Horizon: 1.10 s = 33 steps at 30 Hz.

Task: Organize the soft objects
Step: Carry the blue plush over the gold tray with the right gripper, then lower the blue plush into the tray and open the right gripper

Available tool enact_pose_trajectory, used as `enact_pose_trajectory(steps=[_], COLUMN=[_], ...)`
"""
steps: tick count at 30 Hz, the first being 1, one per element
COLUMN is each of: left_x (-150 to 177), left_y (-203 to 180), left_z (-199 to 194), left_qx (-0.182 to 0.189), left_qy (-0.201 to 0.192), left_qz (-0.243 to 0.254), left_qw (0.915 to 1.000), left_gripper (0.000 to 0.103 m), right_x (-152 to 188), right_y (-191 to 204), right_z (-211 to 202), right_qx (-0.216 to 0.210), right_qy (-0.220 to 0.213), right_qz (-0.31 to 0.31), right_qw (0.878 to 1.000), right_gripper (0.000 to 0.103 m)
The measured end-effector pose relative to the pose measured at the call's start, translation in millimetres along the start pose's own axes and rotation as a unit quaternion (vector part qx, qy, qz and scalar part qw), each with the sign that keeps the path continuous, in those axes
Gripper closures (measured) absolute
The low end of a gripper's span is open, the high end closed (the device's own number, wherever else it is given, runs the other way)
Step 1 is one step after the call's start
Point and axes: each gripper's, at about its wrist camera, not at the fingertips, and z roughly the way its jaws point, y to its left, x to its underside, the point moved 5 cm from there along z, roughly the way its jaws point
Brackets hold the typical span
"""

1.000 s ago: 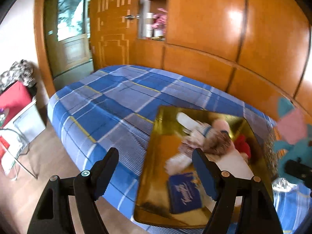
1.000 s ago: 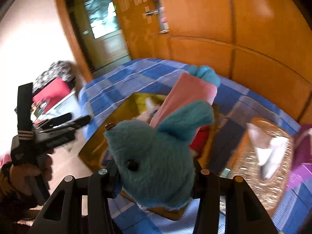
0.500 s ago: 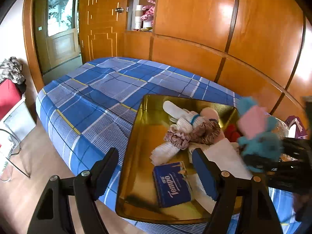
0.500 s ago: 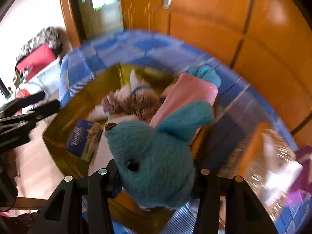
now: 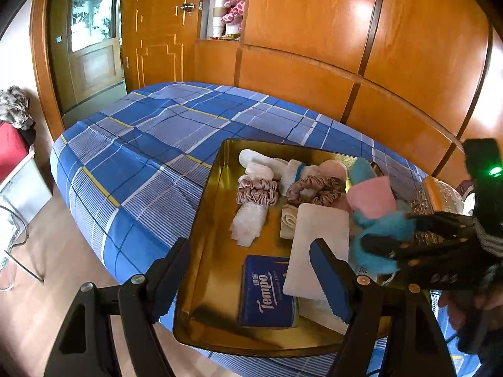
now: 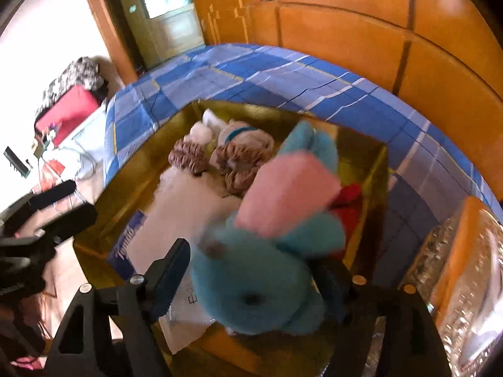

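Observation:
A blue plush toy (image 6: 257, 270) with a pink square patch is blurred between the fingers of my right gripper (image 6: 251, 282), whose jaws are opening. The left pad stands just clear of the toy, and the right pad is hidden behind it. Below it a gold tray (image 6: 371, 169) on the bed holds scrunchies (image 5: 257, 191), white socks, a white pad (image 5: 317, 245) and a blue Tempo tissue pack (image 5: 267, 289). In the left wrist view the toy (image 5: 377, 220) hangs over the tray's right side. My left gripper (image 5: 251, 279) is open and empty above the tray's near edge (image 5: 217, 169).
The tray lies on a blue plaid bed (image 5: 141, 144) against orange wooden wall panels. A shiny tissue holder (image 6: 465, 270) stands right of the tray. A red item (image 6: 349, 194) lies in the tray's right corner. A red case (image 6: 69, 113) sits on the floor at left.
The right gripper has come down over the tray and its jaws have spread. The toy, gripped before, has tipped and slid lower between them. The left gripper has hardly moved.

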Motion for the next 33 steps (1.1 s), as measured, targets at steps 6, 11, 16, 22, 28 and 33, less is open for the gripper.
enact_pose_trajectory(steps=[6,11,16,22,28,33], left_x=[-1,-2,-1,-1,0,1], left_y=[-3,-8,-12,-16,-22,-32], left_z=[-4,-6,-9,-12,-17,-23], left_qx=[0.0,-0.002,-0.003,-0.002,-0.003,-0.001], left_qy=[-0.007,-0.011,-0.015,-0.018,-0.024,-0.032], left_qz=[0.005,0.013,0.016,0.022,0.027,0.037], left_qw=[1.0,0.9999,0.9998,0.9996,0.9993,0.9988], left_gripper=[0.025,0.025,0.023,0.023,0.02,0.018], right_x=[0,4,9,12,15,26], right_y=[-8,-8,-8,0,9,13], right_z=[-24,-18,-1,-12,-38,-63], right_qx=[0.02,0.042,0.079,0.09,0.1,0.124], right_qy=[-0.04,-0.045,-0.029,-0.042,-0.082,-0.117], right_qz=[0.022,0.013,-0.013,-0.022,-0.015,0.006], right_qw=[0.999,0.998,0.996,0.995,0.991,0.985], right_gripper=[0.024,0.024,0.032,0.032,0.027,0.026])
